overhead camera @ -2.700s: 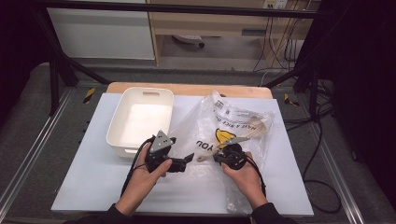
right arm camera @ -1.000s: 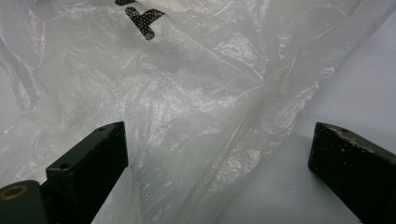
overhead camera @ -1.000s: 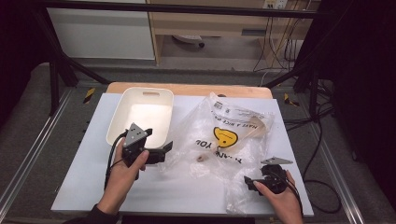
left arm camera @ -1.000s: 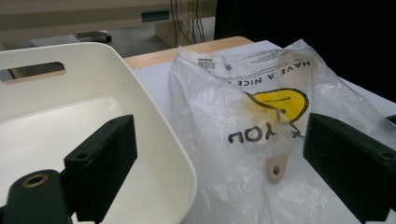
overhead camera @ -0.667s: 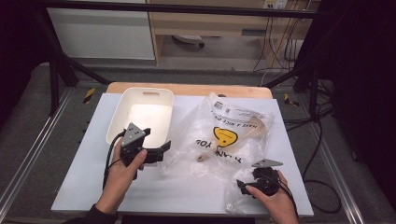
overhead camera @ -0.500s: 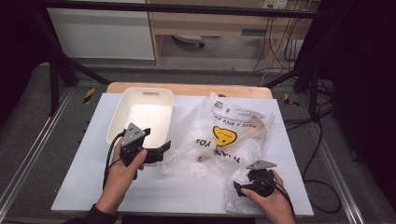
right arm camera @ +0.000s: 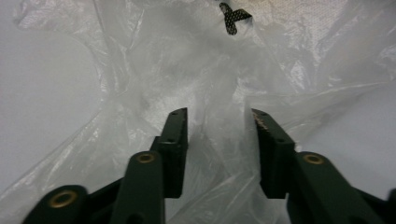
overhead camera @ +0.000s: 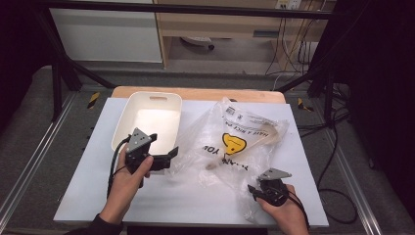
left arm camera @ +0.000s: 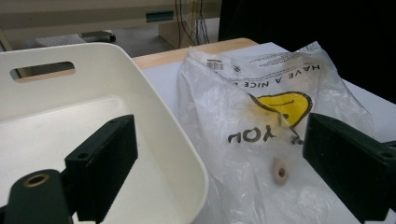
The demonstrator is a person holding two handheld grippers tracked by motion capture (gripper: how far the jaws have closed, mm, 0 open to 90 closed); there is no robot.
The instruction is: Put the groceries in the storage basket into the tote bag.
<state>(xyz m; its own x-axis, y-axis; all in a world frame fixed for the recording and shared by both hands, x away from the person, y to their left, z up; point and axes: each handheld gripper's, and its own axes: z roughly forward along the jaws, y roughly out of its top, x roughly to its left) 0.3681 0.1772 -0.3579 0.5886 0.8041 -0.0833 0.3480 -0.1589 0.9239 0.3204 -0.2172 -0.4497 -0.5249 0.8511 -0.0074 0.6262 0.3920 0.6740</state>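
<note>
High view first, from your left: the white rectangular plastic tub (overhead camera: 149, 125) with a slot handle sits at ten o'clock on the pale grey table (overhead camera: 83, 196). Your left gripper (overhead camera: 169, 157) hovers at its near right corner, jaws spread wide with nothing between them; it has held that spot while the other hand worked. In the left gripper view the tub wall (left arm camera: 177, 154) lies between the jaws, with the bag just beyond.

The crumpled clear plastic bag (overhead camera: 240, 147) lies at the centre of the table, running toward two o'clock, with a pale wooden utensil (overhead camera: 244, 149) inside it.

Your right gripper (overhead camera: 254, 191) has come in from five o'clock to the bag's near corner, and its jaws have just been closing. In the right gripper view loose film (right arm camera: 219, 140) bunches between the pads, but a gap remains, so I judge the pinch is not yet firm. That suggests you are anchoring the bag to get its contents out.

Readable print on the bag: "HAVE A NICE" above a yellow smiley face (left arm camera: 280, 103), then "YOU" below; the small barcode label (overhead camera: 236, 112) is too fine to read.
</note>
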